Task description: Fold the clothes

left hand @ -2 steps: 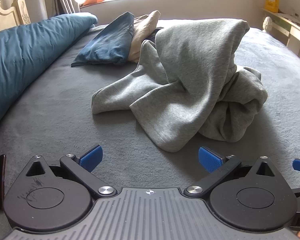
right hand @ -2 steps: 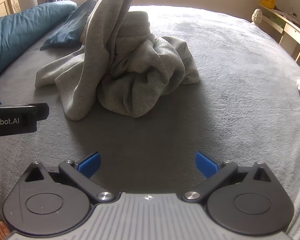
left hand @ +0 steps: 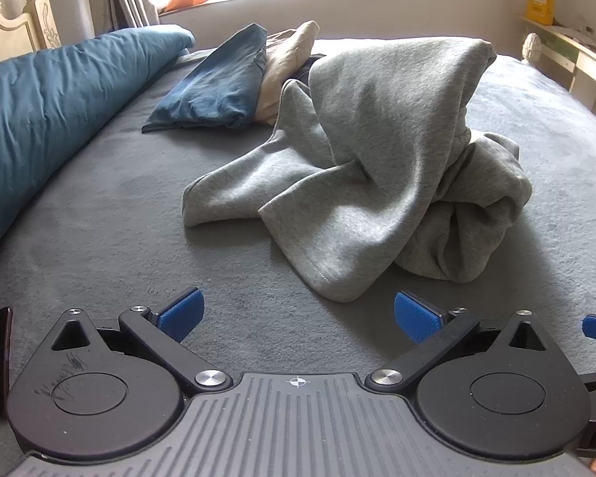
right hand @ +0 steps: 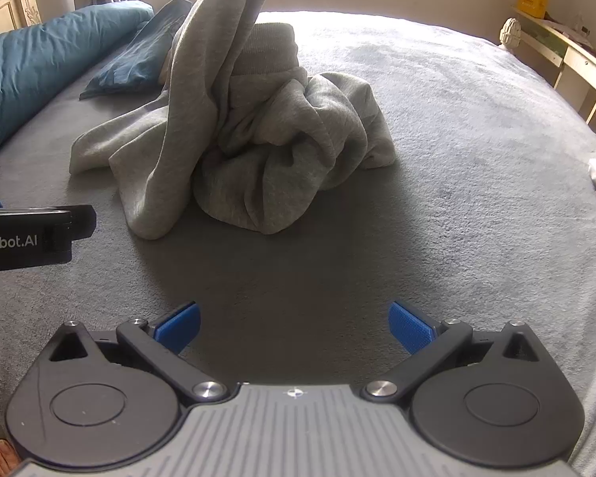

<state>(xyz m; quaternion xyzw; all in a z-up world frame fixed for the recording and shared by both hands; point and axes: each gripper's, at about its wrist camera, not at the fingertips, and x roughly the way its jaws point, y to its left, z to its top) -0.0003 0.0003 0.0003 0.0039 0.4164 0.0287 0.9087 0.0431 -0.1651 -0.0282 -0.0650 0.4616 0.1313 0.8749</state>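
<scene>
Here, in the left wrist view, the left gripper (left hand: 298,314) is hovering over the grey bed (left hand: 99,238) with its blue fingers (left hand: 180,314) spread wide and nothing between them. The grey sweatshirt (left hand: 377,167) is lying crumpled ahead and a little to the right of the fingers, apart from them, its nearest hem corner drooping toward the right-hand finger. One flap is stretching out to the left along the bed, so the heap is running roughly crosswise to the gripper's line. Behind it, folded blue and beige clothes (left hand: 226,83) are sitting near a teal duvet (left hand: 51,91).

In the right wrist view, the right gripper (right hand: 294,326) is likewise standing released and empty, fingers (right hand: 411,328) wide. The sweatshirt (right hand: 258,139) is lying ahead and slightly left, with a broader stretch of bare bed between. The left gripper's body (right hand: 35,238) is poking in at the left edge, just beside the hanging hem. Judging by that, the left hand is nearer the cloth and better placed to be taking that hem first.
</scene>
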